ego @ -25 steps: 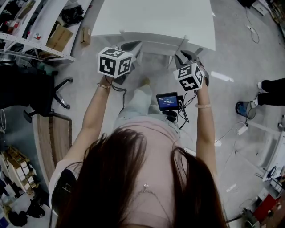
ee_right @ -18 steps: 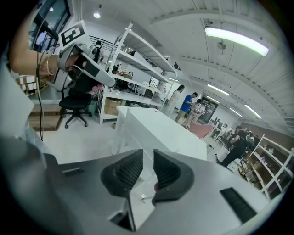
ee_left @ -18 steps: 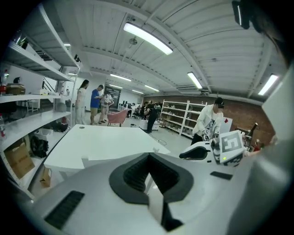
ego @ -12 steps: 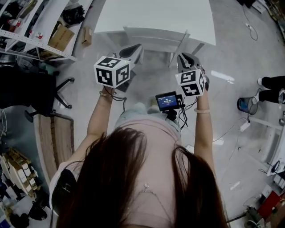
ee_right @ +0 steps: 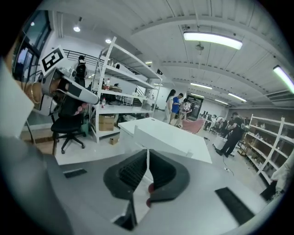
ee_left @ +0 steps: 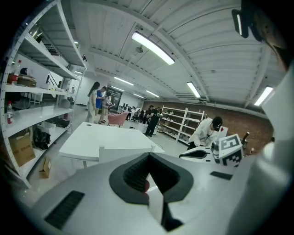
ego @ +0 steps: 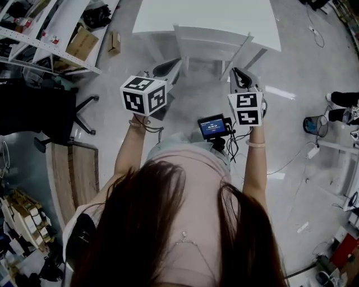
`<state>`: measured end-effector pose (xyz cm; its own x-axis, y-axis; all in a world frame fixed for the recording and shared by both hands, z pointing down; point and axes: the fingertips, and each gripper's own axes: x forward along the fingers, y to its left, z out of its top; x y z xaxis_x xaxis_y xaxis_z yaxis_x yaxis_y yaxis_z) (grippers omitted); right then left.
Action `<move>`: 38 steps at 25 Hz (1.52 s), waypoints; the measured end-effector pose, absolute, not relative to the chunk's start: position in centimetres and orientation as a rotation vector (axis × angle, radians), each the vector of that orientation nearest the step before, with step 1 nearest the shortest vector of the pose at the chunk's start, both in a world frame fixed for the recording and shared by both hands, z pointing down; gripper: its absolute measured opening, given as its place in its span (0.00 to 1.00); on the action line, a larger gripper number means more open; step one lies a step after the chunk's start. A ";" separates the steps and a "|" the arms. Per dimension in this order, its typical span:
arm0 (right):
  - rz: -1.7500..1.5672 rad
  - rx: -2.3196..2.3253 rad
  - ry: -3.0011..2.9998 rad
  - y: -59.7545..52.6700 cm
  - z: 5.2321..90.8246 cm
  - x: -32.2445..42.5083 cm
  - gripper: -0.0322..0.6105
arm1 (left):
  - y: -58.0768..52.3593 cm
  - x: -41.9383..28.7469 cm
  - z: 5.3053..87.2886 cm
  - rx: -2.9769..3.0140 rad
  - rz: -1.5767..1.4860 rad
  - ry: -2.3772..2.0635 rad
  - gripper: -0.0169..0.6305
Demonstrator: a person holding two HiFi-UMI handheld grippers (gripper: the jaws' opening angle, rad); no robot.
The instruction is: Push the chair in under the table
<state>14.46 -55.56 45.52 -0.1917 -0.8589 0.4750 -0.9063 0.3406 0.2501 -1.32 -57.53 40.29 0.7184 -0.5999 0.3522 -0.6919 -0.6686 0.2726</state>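
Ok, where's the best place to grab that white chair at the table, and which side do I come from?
Take the white chair by the top rail of its backrest, near both ends, coming from the floor side, opposite the white table. The backrest faces that way and is the part clear of the tabletop, so a level push there should probably slide it in.

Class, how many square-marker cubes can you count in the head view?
2. One marker cube rides the left tool, picture left; the other cube rides the right tool, picture right.

chair — at near edge of table | shelves left | swivel chair before shelves | bin right
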 end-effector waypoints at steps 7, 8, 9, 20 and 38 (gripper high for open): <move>0.111 1.610 -2.098 -50.6 43.5 9.7 0.09 | -52.3 -5.9 39.8 2.538 0.324 -1.027 0.04; 0.112 1.617 -2.098 -49.9 43.3 9.1 0.09 | -51.5 -6.5 39.7 2.546 0.326 -1.026 0.04; 0.116 1.627 -2.098 -49.2 43.1 8.6 0.09 | -50.7 -6.9 39.6 2.553 0.329 -1.020 0.04; 0.136 1.693 -2.094 -42.5 41.5 6.1 0.09 | -43.6 -8.5 38.9 2.575 0.318 -0.951 0.04; 0.055 1.689 -2.201 -36.4 38.3 11.8 0.09 | -38.2 -0.7 38.0 2.557 0.340 -1.017 0.04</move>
<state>11.84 -36.43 38.34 -0.2175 -0.9264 0.3074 -0.9405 0.2831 0.1879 -0.75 -38.24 38.02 0.7111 -0.6092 0.3510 -0.6978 -0.6729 0.2457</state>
